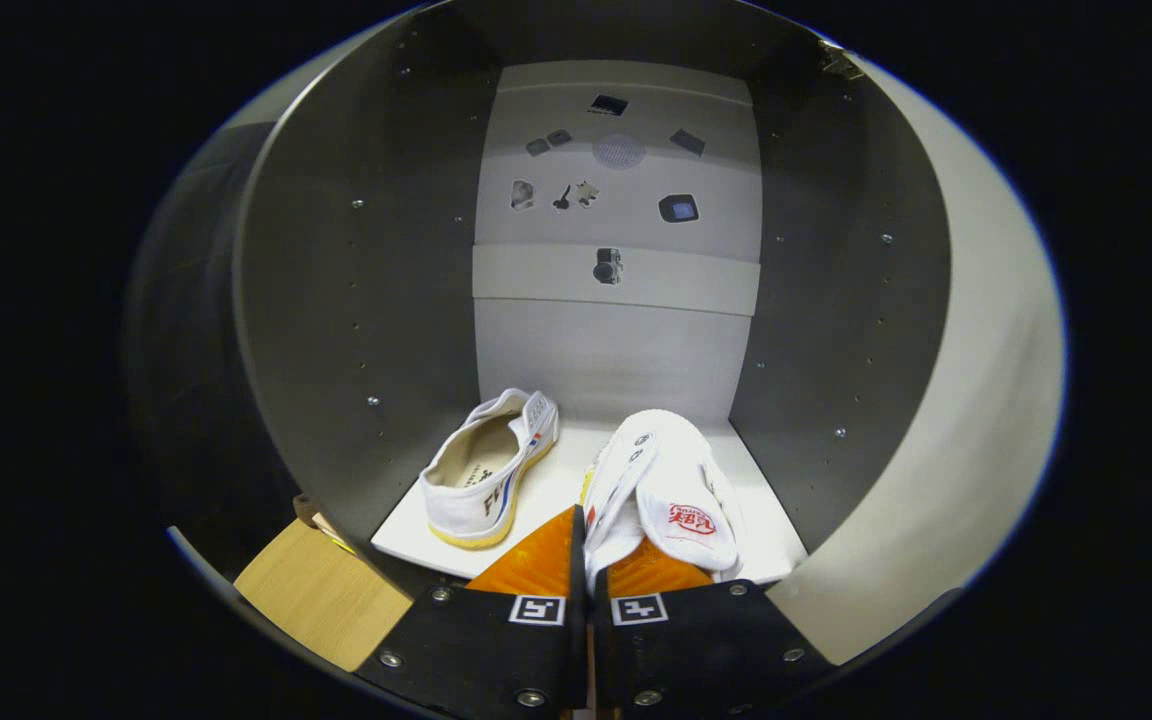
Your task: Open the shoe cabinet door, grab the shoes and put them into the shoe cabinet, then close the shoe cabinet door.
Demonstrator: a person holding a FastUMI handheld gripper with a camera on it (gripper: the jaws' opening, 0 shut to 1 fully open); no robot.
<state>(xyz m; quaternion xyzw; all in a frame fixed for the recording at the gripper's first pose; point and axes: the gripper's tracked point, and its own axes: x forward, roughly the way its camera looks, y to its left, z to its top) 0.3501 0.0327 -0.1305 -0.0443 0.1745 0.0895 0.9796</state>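
Gripper view looks straight into the open shoe cabinet [836, 330], and we see our gripper [586, 560] with its two fingers [536, 565] brought almost together. They pinch the side wall of a white shoe [666, 490], so the jaws are closed on this shoe. The shoe is tilted, its tongue with a red mark turned to us, and its rear part is covered by the fingers, so we cannot tell if the sole already touches the white shelf [556, 480] under it.

A second white shoe [491, 470] lies on the same shelf, just left of the held one and apart from it, with its opening turned towards us and a yellowish sole edge.

On the back panel [616, 340] there are several small dark stickers [678, 208]; they are too small to say what they show. A wooden surface [321, 595] is partly visible below the cabinet, left of the fingers, cut off by the cabinet side.
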